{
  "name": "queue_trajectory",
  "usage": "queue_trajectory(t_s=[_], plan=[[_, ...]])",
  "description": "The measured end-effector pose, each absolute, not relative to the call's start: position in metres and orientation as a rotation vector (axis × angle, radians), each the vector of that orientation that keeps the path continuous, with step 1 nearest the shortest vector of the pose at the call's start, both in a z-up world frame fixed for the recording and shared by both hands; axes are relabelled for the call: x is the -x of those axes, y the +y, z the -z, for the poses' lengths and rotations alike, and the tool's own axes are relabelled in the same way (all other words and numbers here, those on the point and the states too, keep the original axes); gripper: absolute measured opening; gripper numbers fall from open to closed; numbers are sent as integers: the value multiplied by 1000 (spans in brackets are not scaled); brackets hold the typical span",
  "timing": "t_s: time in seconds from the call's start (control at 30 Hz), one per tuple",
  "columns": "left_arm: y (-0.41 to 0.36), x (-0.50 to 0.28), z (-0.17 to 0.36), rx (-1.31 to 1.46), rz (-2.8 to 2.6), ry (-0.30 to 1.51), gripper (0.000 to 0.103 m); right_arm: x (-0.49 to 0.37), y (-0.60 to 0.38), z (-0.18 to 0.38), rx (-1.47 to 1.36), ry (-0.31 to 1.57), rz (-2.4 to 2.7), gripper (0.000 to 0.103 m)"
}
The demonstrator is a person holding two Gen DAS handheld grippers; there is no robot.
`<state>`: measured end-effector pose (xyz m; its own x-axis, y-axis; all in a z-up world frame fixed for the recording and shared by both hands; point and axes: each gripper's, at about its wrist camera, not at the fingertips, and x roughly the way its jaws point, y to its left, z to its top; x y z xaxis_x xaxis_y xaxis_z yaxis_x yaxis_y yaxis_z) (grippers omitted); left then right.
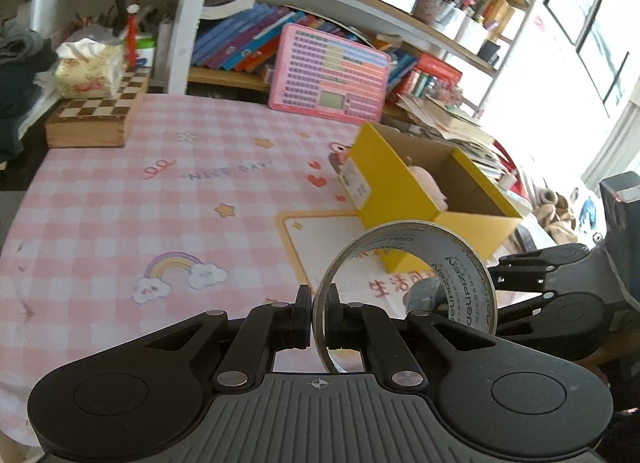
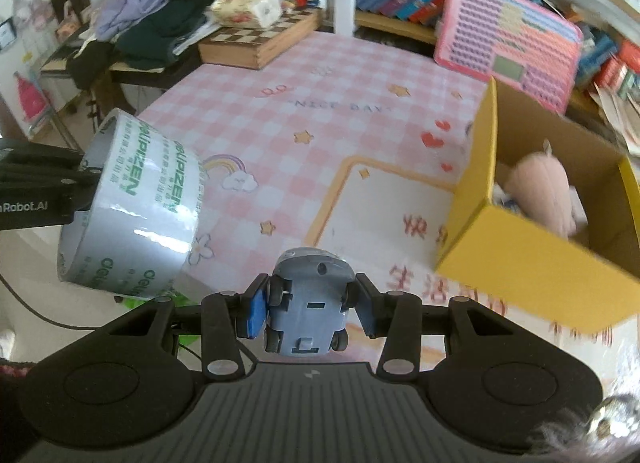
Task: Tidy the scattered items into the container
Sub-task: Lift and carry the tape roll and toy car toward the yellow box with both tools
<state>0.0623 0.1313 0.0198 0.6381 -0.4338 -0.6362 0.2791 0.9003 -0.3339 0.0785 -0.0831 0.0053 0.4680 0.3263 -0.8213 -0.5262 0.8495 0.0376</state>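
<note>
The left tool (image 1: 318, 317) is pinched on the wall of a tape roll (image 1: 408, 287), one finger inside the ring and one outside, holding it clear above the counter (image 1: 120, 203). The right tool (image 2: 310, 309) clamps a small blue-grey toy car (image 2: 310, 303) by its sides, underside facing the camera. Only the right wrist view shows the roll's printed outer face and the left tool's arm at the left; only the left wrist view looks through the ring. Beyond both, the yellow box (image 1: 380, 179) stands near the counter's far right corner with a pink plush toy (image 2: 540, 191) inside.
</note>
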Motion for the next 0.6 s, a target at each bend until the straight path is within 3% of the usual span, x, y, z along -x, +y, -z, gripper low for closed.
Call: queue_trajectory(t_s=[0.6], plan=[[78, -60, -23, 148, 570, 797, 4, -44, -150, -1, 79, 946, -323, 42]])
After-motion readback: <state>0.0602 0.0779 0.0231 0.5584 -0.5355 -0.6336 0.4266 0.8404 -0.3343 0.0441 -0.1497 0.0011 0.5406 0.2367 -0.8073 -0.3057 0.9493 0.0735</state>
